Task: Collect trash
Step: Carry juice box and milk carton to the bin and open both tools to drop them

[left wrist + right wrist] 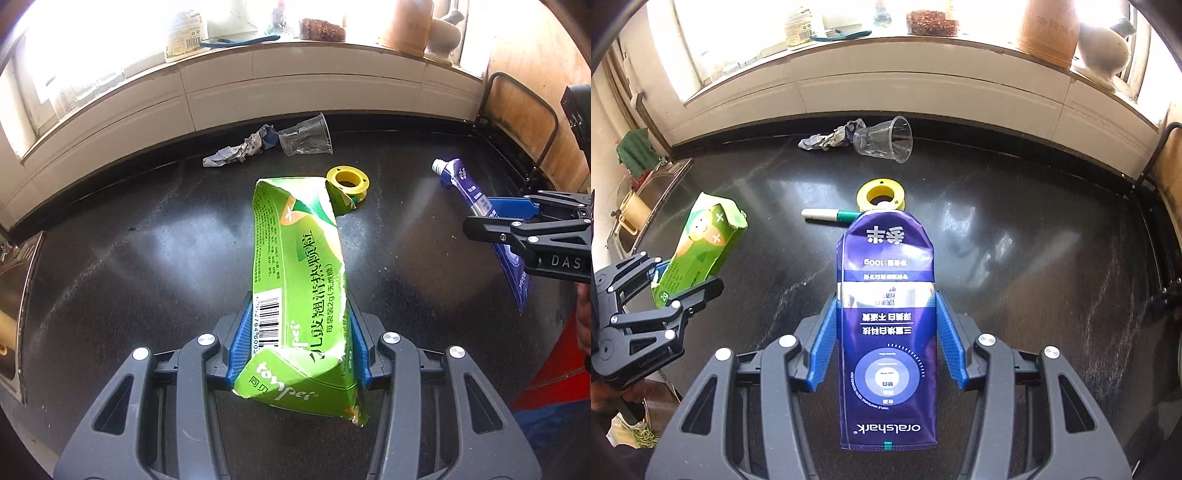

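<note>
a: what is held, and what is hidden?
b: a torn green carton [299, 280] is pinched between the blue pads of the left hand-held gripper [297, 332]; its lower end is cut across by the pads and its far side cannot be seen. a purple toothpaste tube [886, 332] is pinched by the right hand-held gripper [886, 336], cap end pointed away; in the right wrist view the cap is not shown, though it is seen in the left wrist view.

a: what else is hard to make out?
b: a yellow tape roll [881, 194] is partly covered by the tube's far end, and a white and green marker [833, 215] is cut off by it on one side. the things on the window sill [923, 40] are washed out by glare. only a small part of a hand [583, 317] is seen at the right edge.

a: where is the rest of the trash?
b: a crumpled wrapper [827, 138] and a clear plastic cup [884, 140], lying on its side, are found touching each other near the desk's back edge, by the wall.

a: and room for moving?
b: much of the black desk [1015, 240] is left bare to the right of the tube. a sink [646, 206] is seen at its left end, and a dark metal frame [1160, 155] at its right end
</note>
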A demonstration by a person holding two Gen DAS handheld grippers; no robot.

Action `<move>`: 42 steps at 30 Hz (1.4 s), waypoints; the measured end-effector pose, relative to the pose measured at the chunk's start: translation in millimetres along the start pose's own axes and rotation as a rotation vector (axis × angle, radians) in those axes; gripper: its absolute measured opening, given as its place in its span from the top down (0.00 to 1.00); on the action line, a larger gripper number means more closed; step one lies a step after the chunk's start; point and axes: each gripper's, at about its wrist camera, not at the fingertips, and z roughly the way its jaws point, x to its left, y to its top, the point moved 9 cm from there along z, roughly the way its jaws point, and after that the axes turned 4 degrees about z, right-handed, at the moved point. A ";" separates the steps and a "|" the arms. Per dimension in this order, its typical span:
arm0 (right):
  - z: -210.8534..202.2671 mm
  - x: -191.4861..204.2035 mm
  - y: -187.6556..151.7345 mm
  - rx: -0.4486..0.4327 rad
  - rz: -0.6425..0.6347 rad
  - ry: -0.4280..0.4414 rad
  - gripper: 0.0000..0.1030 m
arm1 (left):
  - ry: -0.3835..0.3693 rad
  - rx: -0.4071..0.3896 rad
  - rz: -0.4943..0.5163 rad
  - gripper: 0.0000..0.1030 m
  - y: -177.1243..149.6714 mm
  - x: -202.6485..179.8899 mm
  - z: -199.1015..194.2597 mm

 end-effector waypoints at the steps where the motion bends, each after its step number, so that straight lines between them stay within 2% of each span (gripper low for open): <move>1: -2.9 2.1 -1.7 -0.005 -0.001 0.000 0.51 | 0.004 -0.004 -0.002 0.57 -1.2 0.6 -2.3; 9: -15.9 41.6 0.3 -0.028 -0.087 0.046 0.51 | 0.064 -0.043 -0.079 0.57 -13.6 21.0 -30.1; 13: -14.6 89.5 1.8 -0.024 -0.185 0.107 0.51 | 0.122 -0.056 -0.146 0.57 -32.2 48.4 -50.5; 17: -10.3 156.4 -8.0 0.003 -0.302 0.204 0.51 | 0.205 -0.055 -0.232 0.57 -68.6 84.5 -77.1; 25: -10.3 304.9 -59.1 0.074 -0.581 0.396 0.51 | 0.400 0.002 -0.475 0.57 -182.8 158.1 -137.8; 30: -12.3 395.1 -114.9 0.165 -0.747 0.515 0.51 | 0.491 0.062 -0.653 0.57 -269.0 186.7 -169.1; 36: -9.7 479.5 -179.2 0.285 -0.874 0.606 0.51 | 0.557 0.119 -0.834 0.57 -358.4 208.2 -191.9; 42: 4.9 541.0 -216.3 0.351 -0.939 0.627 0.51 | 0.581 0.153 -0.939 0.57 -413.5 227.1 -187.9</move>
